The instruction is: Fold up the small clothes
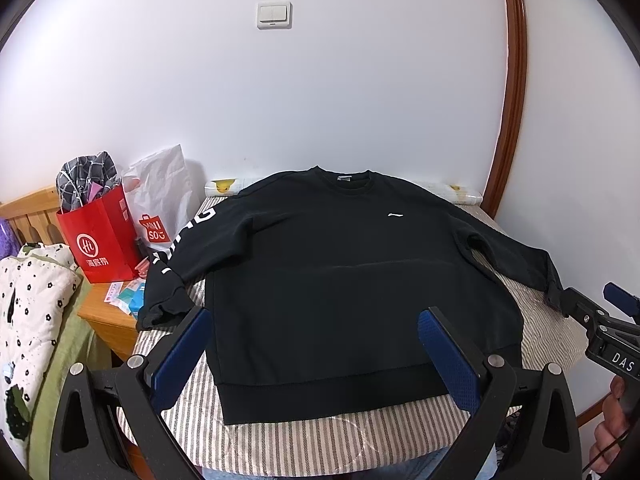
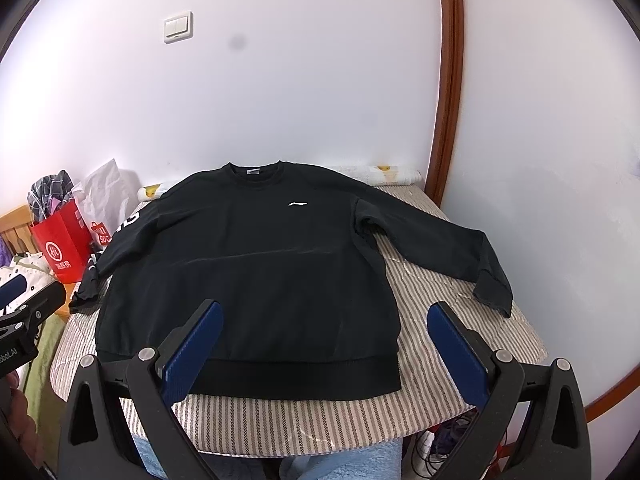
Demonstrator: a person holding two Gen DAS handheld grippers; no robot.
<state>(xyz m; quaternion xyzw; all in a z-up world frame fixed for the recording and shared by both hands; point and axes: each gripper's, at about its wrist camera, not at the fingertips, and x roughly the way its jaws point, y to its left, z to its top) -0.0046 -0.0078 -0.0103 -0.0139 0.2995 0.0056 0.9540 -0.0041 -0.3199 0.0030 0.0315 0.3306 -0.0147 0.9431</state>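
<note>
- Lying flat, front up on the striped table (image 1: 360,436), the black sweatshirt (image 1: 340,272) has both sleeves spread and its hem toward you.
- Your left gripper (image 1: 316,344) hangs over the hem, jaws wide, empty.
- Your right gripper (image 2: 324,340) does too, jaws wide, empty.
- Only the left view shows the lettered sleeve's cuff (image 1: 160,312) drooping past the table edge beside the red bag (image 1: 100,240).
- The right view shows bare cloth around the plain cuff (image 2: 494,288).
</note>
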